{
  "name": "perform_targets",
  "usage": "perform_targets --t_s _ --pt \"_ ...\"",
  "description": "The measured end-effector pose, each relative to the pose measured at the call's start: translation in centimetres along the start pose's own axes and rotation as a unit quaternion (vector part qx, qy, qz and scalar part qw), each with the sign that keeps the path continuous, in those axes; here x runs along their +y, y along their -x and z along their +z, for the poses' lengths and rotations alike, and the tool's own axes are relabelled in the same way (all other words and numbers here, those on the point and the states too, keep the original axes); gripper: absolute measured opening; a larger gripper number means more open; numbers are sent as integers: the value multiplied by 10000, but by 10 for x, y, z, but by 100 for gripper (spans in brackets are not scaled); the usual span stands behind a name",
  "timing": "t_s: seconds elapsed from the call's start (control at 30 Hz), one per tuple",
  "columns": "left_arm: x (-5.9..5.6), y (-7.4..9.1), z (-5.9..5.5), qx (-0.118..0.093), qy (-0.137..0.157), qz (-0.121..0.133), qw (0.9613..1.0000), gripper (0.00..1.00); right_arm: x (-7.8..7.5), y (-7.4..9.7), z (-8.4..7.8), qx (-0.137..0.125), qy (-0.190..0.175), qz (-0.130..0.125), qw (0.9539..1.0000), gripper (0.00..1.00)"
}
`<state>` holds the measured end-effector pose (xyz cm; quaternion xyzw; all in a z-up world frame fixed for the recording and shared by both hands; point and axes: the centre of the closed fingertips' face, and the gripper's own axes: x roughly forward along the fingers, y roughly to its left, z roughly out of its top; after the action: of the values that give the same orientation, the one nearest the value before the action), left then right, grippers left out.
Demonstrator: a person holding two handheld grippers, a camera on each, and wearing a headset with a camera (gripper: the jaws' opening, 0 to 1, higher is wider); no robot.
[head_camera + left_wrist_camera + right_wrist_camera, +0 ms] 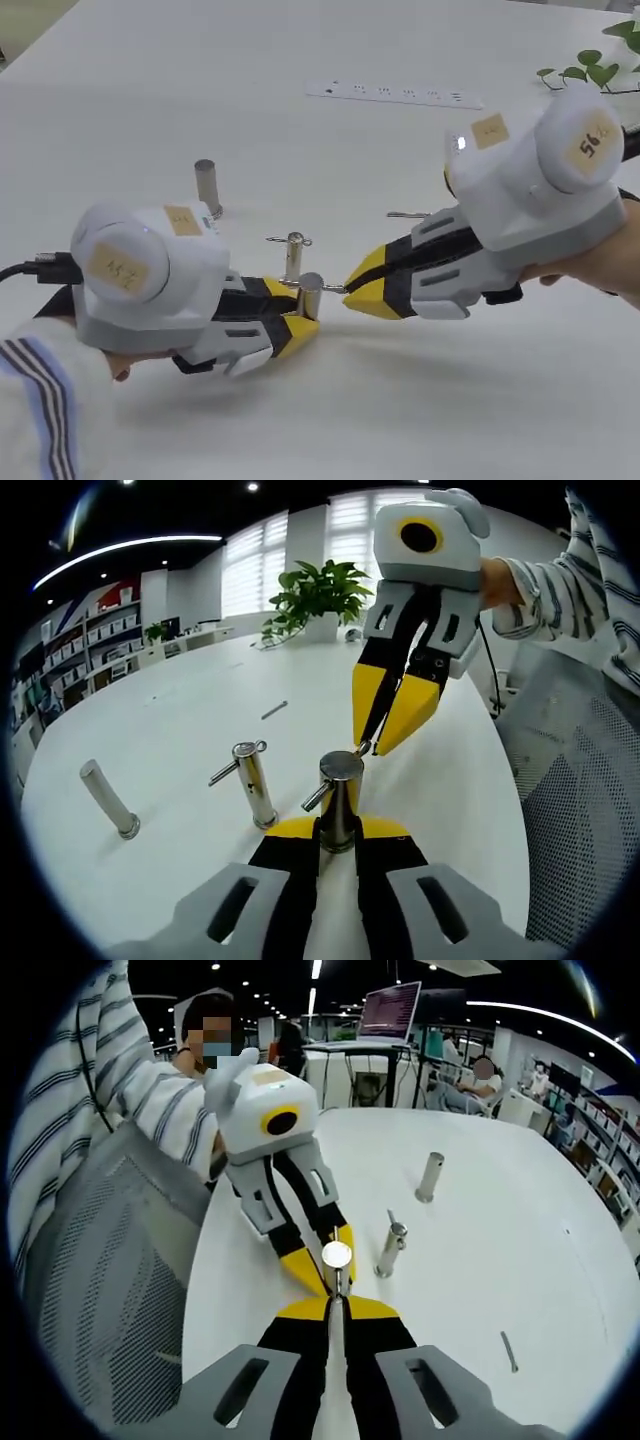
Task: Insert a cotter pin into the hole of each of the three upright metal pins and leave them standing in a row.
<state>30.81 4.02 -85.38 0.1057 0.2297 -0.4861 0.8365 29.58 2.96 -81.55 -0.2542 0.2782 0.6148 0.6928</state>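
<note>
White tabletop (300, 60): your left gripper (303, 322) clamps a metal pin (311, 296) between its jaws; your right gripper (350, 290), whose tag seems to read "56", pinches a cotter pin (330, 288) at its jaw tips.

Left tool (303, 322) clamped, right tool (352, 291) pinched, tips facing

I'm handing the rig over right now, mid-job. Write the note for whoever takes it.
Left tool: shut on the near metal pin, upright on the table.
Right tool: shut on a cotter pin that seems to be partly through that pin's hole.
Done: the middle pin stands with a fitted cotter pin.
Left: seat this one, then do the bare pin with the spare cotter pin lying on the table. Leave all three in a row.
</note>
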Motion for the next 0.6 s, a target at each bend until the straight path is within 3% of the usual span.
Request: perform_targets --t_s 0.6 --pt "1 -1 0 26 2 25 10000 12 -1 -6 8 -90 -153 27 9998 5"
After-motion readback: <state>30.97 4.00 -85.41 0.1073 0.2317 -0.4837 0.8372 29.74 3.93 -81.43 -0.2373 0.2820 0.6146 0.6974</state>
